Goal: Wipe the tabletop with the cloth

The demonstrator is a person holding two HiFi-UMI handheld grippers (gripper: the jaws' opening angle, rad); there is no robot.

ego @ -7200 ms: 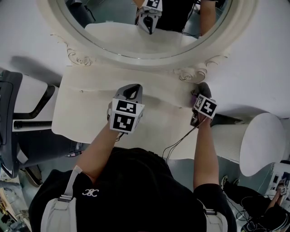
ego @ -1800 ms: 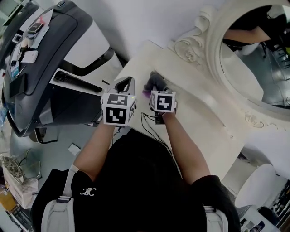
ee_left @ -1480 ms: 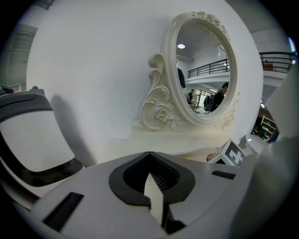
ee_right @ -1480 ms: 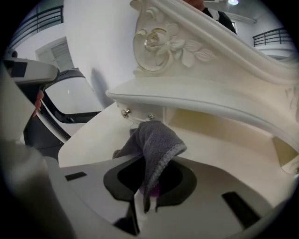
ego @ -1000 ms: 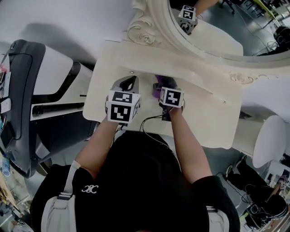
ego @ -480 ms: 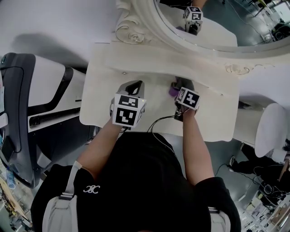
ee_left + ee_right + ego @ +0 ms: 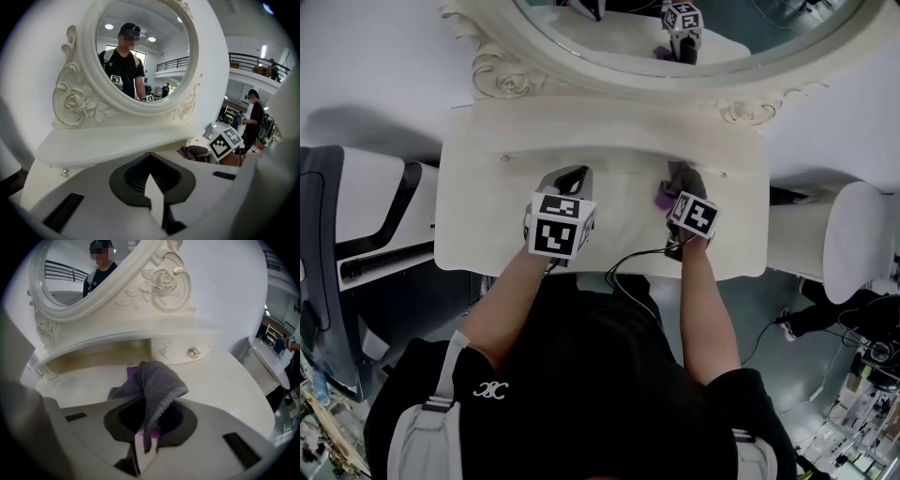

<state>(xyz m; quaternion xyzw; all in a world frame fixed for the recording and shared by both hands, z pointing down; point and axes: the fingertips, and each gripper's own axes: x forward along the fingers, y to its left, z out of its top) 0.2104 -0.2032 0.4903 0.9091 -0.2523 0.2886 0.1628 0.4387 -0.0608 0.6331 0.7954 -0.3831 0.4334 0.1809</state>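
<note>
A grey and purple cloth (image 7: 152,380) is bunched between the jaws of my right gripper (image 7: 146,442), which is shut on it. The cloth (image 7: 671,186) lies against the cream tabletop (image 7: 487,230) toward its right end, just in front of a small drawer with a knob (image 7: 194,352). My left gripper (image 7: 570,181) hovers over the middle of the tabletop, shut with nothing in it. In the left gripper view, the cloth (image 7: 193,151) and the right gripper's marker cube (image 7: 225,142) show off to the right.
An oval mirror (image 7: 609,23) in an ornate cream frame stands along the back of the table over a low shelf (image 7: 112,139). A grey chair (image 7: 347,216) stands left of the table and a white stool (image 7: 853,234) to its right. Cables (image 7: 628,267) hang off the front edge.
My right gripper has slid the cloth to the right along the tabletop, from near the middle to the right part. The left gripper has stayed over the middle.
</note>
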